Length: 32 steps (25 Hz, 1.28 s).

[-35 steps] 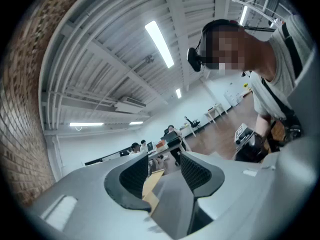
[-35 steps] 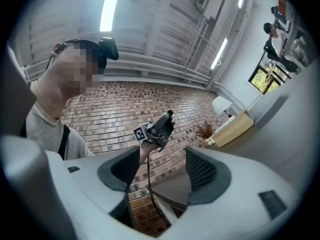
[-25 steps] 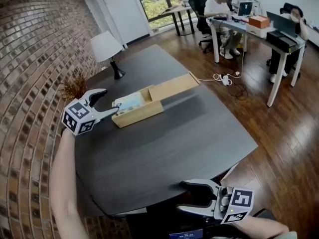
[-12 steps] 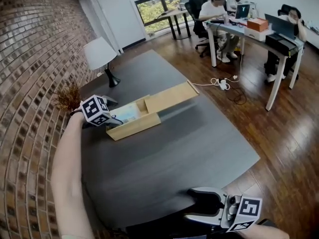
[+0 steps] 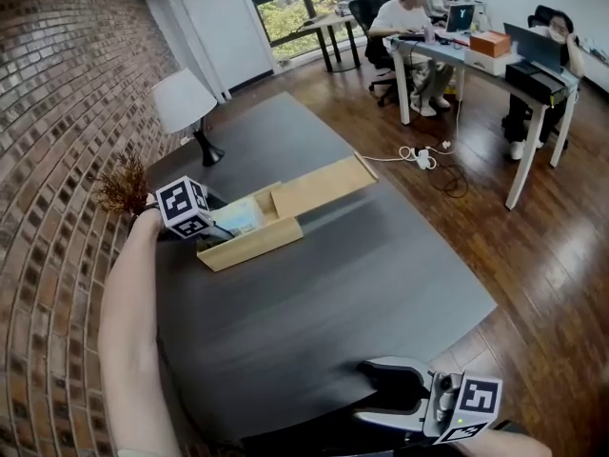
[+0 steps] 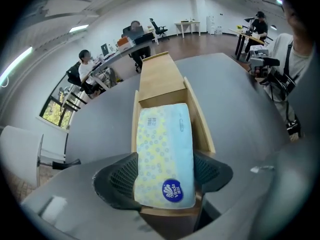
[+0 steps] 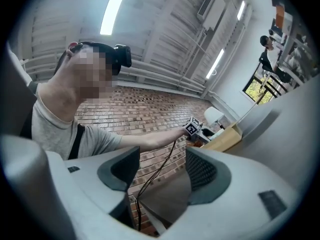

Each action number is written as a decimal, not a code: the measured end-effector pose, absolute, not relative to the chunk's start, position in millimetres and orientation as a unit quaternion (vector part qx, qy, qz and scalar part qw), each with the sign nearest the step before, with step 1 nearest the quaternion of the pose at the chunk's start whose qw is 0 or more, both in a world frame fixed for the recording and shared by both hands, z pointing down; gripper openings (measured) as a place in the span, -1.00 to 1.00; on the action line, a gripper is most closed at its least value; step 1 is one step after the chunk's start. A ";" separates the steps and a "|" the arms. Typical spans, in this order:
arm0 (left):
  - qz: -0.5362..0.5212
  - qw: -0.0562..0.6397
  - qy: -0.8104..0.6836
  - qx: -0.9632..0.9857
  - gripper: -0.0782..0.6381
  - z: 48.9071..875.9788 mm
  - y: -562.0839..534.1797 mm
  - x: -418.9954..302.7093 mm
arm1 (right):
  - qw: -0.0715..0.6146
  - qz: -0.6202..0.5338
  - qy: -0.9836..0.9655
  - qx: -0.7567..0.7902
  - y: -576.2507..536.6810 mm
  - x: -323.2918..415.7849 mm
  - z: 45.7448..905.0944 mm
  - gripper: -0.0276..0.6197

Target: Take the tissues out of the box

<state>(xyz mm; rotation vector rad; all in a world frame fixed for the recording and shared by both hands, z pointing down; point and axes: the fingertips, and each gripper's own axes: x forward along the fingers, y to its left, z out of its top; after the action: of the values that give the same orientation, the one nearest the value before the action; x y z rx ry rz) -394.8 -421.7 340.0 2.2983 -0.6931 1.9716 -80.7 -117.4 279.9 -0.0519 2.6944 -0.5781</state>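
Note:
A light wooden box (image 5: 249,243) lies on the dark table (image 5: 314,293), its sliding lid (image 5: 319,185) pushed out to the right. Inside lies a tissue pack (image 5: 243,215), pale blue and yellow with a round blue logo. My left gripper (image 5: 221,227) is at the box's left end. In the left gripper view the jaws of my left gripper (image 6: 165,173) press both long sides of the tissue pack (image 6: 165,149), whose near end rides over the end wall of the wooden box (image 6: 200,124). My right gripper (image 5: 366,390) hangs open and holds nothing at the table's front edge. In the right gripper view, my right gripper (image 7: 162,171) faces the brick wall.
A white lamp (image 5: 181,103) and a dried plant (image 5: 124,184) stand at the table's far left, by the brick wall (image 5: 57,160). People sit at desks (image 5: 476,55) at the back right. A power strip (image 5: 423,155) and its cable lie on the wooden floor.
My left gripper, open beside the box's left end a second ago, has moved in over the box and closed on the tissue pack. The right gripper has barely moved.

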 end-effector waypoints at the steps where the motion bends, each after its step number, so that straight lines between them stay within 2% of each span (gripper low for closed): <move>1: 0.632 0.013 -0.227 0.741 0.16 339.7 -421.5 -394.7 | 0.192 -0.208 0.959 -0.016 -116.6 -81.3 279.1 -0.04; 6: 0.599 -0.015 -0.272 0.753 0.14 320.5 -424.8 -395.6 | 0.187 -0.204 0.961 -0.027 -120.4 -80.2 288.8 -0.04; 9: 0.532 -0.032 -0.324 0.782 0.14 287.5 -422.7 -393.4 | 0.187 -0.205 0.960 -0.027 -119.4 -81.3 288.4 -0.04; 12: 0.402 -0.041 -0.380 0.832 0.14 238.1 -412.3 -383.4 | 0.186 -0.208 0.960 -0.027 -118.3 -81.6 288.6 -0.04; 16: 0.171 -0.027 -0.417 0.892 0.14 180.7 -372.7 -369.2 | 0.184 -0.210 0.960 -0.028 -117.6 -80.9 291.1 -0.04; 20: -0.103 0.030 -0.408 0.907 0.14 153.2 -314.6 -369.8 | 0.183 -0.208 0.961 -0.024 -112.8 -84.8 291.7 -0.04; 23: -0.262 0.081 -0.374 0.886 0.14 161.3 -264.5 -362.5 | 0.182 -0.208 0.961 -0.020 -108.5 -88.4 292.3 -0.04; 27: -0.357 0.139 -0.337 0.860 0.14 194.4 -201.1 -323.4 | 0.180 -0.206 0.962 -0.016 -102.5 -90.7 293.1 -0.04; 32: -0.413 0.128 -0.304 0.849 0.14 208.4 -125.3 -273.5 | 0.173 -0.202 0.964 -0.007 -92.3 -90.5 296.0 -0.04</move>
<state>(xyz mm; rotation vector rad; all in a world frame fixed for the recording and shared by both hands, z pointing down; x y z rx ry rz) -273.5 -125.3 208.4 2.4694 -0.8829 -1.2018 -90.5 -92.3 296.0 -0.0190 2.7348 -0.5726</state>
